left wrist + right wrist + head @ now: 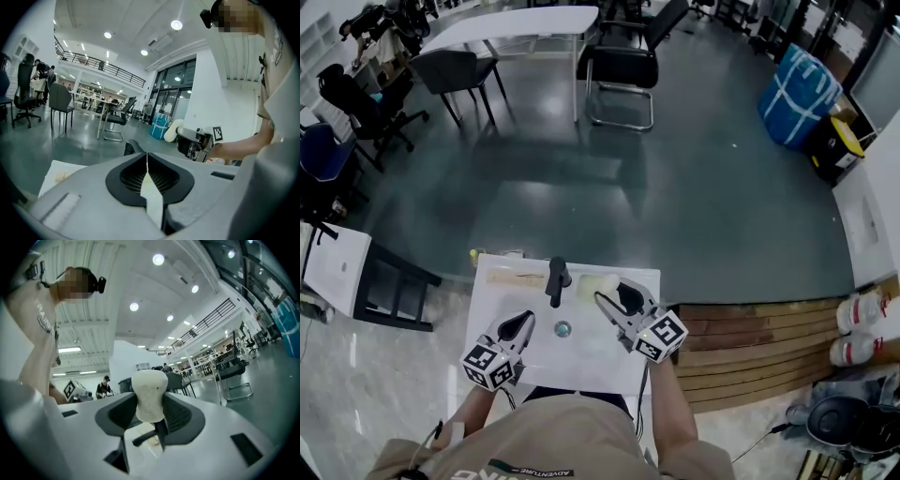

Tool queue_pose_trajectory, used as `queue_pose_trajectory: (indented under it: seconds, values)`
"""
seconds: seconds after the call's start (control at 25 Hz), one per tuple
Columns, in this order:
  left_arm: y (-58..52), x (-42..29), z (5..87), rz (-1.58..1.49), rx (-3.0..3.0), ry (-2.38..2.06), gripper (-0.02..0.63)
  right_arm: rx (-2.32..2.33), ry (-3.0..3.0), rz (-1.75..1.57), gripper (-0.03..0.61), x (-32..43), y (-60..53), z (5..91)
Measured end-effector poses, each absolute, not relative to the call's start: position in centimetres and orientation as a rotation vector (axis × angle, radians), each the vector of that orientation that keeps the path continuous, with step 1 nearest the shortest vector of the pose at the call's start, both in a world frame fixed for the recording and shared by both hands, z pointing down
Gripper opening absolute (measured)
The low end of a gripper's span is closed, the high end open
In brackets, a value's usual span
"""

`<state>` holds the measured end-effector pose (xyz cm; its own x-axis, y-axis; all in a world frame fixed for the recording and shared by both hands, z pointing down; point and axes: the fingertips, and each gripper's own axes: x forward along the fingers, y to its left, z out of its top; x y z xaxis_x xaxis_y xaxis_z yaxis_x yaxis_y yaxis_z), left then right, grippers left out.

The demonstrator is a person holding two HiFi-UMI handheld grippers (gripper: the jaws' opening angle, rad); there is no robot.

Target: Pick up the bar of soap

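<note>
The bar of soap (pixel 602 284) is a cream, rounded block, and my right gripper (pixel 609 292) is shut on it over the back right of the white sink (pixel 591 361). In the right gripper view the soap (pixel 150 397) stands upright between the two dark pads, which press on its sides. The left gripper view shows the soap (pixel 175 131) held up in the air at the tip of the right gripper (pixel 185 138). My left gripper (pixel 525 321) hangs over the sink's left half, its jaws (pixel 147 161) shut together with nothing between them.
A black faucet (pixel 557 278) rises at the sink's back middle, between the two grippers, with the drain (pixel 562 329) in front of it. Wooden boards (pixel 750 347) lie to the right and a white cabinet (pixel 337 267) to the left. Chairs (pixel 623 61) and a table stand far off.
</note>
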<state>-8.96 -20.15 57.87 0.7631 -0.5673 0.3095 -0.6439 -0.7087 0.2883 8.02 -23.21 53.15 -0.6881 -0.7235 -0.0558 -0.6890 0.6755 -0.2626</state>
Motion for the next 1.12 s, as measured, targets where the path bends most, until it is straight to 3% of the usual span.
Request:
queue_pose_trajectory:
  seconds: [0.4,1.12]
  values:
    - [-19.9,-8.3,55.2,0.191,2.632,-0.907,-0.008,-1.130,2.544,-0.166,0.181,9.1,-20.2,44.1]
    - [-23.0,-6.4,45.0,0.026,2.898,-0.813,-0.008,-1.386,2.561,-0.003,0.180,9.0,-18.3,39.6]
